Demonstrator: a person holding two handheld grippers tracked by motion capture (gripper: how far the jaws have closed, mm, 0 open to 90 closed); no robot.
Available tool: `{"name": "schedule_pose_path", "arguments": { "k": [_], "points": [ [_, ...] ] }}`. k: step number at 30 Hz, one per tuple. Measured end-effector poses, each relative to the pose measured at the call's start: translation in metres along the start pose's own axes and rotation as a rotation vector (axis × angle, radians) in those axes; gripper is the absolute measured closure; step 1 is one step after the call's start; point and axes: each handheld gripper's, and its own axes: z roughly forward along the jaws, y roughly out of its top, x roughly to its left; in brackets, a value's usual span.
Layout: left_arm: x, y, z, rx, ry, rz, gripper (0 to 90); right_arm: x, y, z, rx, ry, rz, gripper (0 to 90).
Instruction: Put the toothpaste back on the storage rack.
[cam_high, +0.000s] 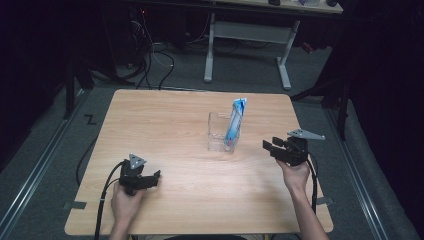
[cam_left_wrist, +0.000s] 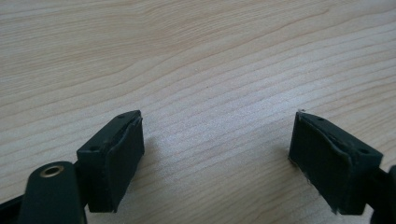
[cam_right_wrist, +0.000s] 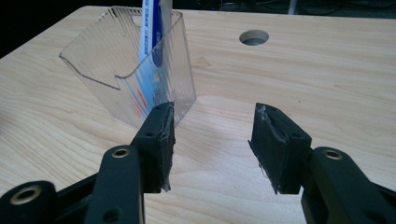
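Note:
A clear plastic box (cam_high: 222, 132) stands near the middle of the wooden table (cam_high: 165, 130). A blue and white tube (cam_high: 235, 120) stands upright in it, leaning on the right wall. In the right gripper view the clear box (cam_right_wrist: 126, 74) sits just ahead and left of the jaws, with the tube (cam_right_wrist: 152, 56) inside. My right gripper (cam_high: 270, 146) is open to the right of the box, with nothing between its jaws (cam_right_wrist: 212, 140). My left gripper (cam_high: 152, 177) is open at the near left, over bare wood (cam_left_wrist: 217, 140).
A round hole (cam_right_wrist: 253, 37) is cut in the tabletop beyond the right gripper. Behind the table stand a white-legged desk (cam_high: 247, 45) and loose cables (cam_high: 155, 60) on the grey floor. Dark surroundings flank both sides.

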Motion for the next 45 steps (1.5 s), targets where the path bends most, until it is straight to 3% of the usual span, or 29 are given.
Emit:
{"name": "schedule_pose_path", "arguments": {
  "k": [24,45],
  "points": [
    [0.0,0.0,0.0,0.0,0.0,0.0,18.3,-0.015,-0.04,0.005,0.048,-0.062,0.05,49.5],
    [0.0,0.0,0.0,0.001,0.0,0.001,18.3,-0.016,-0.061,0.032,0.156,-0.151,-0.019,49.9]
  ]
}}
